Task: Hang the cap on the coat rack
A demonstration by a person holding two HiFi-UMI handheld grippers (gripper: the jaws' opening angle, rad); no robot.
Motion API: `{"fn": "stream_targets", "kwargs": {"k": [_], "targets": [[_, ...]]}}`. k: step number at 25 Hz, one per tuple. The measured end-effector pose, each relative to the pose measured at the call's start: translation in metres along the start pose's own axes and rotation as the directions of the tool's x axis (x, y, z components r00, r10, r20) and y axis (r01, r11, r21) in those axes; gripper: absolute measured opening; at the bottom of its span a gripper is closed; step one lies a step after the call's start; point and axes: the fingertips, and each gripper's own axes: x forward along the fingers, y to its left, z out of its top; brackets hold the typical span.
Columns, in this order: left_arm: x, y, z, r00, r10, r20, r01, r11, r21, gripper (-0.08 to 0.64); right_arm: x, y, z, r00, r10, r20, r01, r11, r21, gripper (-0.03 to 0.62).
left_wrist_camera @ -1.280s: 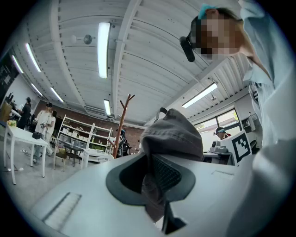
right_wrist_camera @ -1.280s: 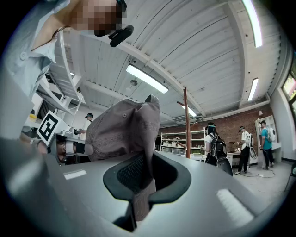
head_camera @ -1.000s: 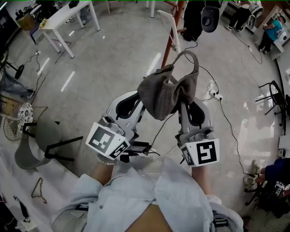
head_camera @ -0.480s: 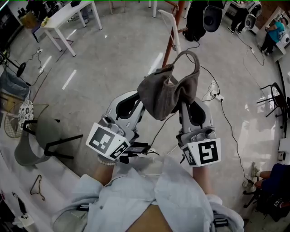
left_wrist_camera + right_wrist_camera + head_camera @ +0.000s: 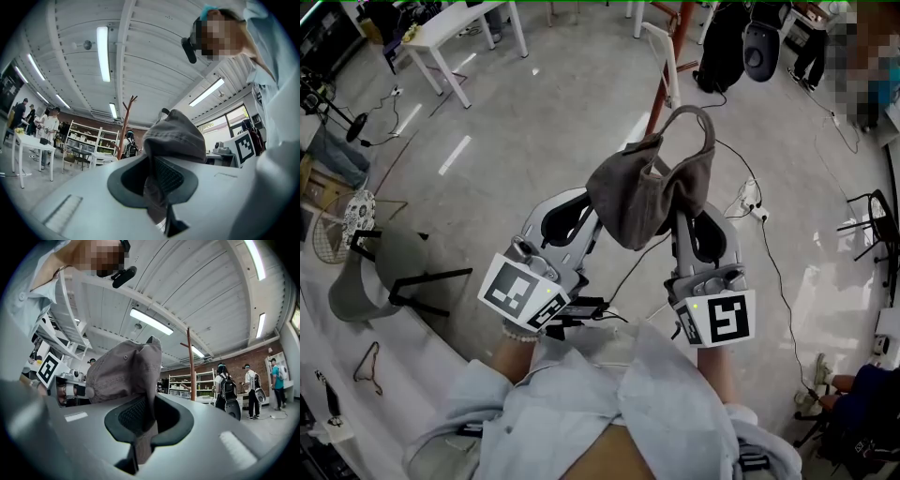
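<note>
held aloft between both tools: soft grey fabric cap (image 5: 647, 192) pinched at its left edge in the closed left gripper (image 5: 156, 180) and at its right edge in the closed right gripper (image 5: 142, 423). spread wide, loop uppermost - likely for slipping over a peg of the red-brown wooden coat rack (image 5: 661, 70), well apart at the far side.

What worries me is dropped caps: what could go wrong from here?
1. The cap hangs bunched between the left gripper and the right gripper, each shut on one fold. It may slip or snag when one lets go.
2. The coat rack stands apart across the floor, with cables lying toward it: a possible trip.
</note>
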Motion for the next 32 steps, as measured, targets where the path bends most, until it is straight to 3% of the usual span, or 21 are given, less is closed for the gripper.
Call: {"fn": "stream_targets", "kwargs": {"k": [19,32], "targets": [[0.004,-0.009,-0.011,1.000,0.013,0.006,-0.013,1.000,0.025,0.035,-0.007,-0.008,-0.010,1.000,0.002,0.001,-0.002,1.000,-0.001,0.034],[0.042,0.034,-0.017,1.000,-0.014,0.004,0.014,1.000,0.013,0.036,0.042,-0.028,-0.021,0.999,-0.031,-0.009,0.031,1.000,-0.005,0.034]]}}
